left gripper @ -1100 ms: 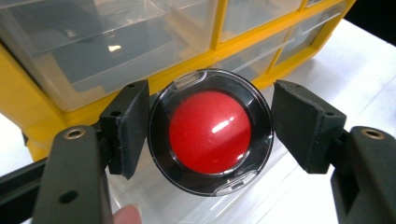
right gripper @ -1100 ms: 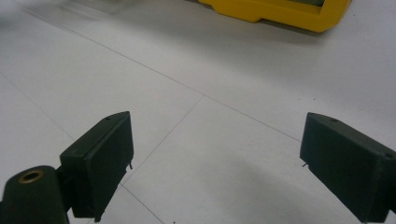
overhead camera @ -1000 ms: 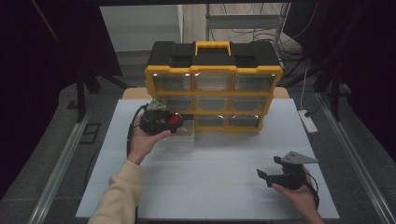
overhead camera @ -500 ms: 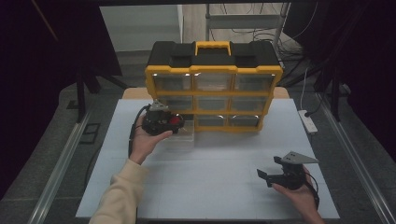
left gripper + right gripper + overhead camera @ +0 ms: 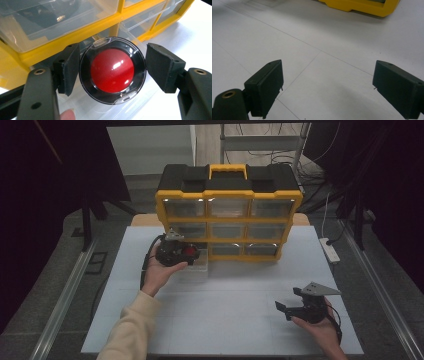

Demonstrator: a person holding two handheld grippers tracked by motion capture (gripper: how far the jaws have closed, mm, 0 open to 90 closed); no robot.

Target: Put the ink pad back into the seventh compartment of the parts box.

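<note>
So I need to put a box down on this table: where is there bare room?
The white table is bare between the two claws, in front of the yellow drawer cabinet. It is crowded at the pulled-out clear drawer under the left claw.

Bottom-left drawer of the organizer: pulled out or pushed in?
Pulled out. The clear drawer juts onto the table in front of the organizer, under the left hand-held gripper and its red-centred round case.

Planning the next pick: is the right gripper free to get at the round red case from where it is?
Probably not directly: the right gripper sits open across the table, and the left gripper brackets the round red case over the pulled-out drawer.
</note>
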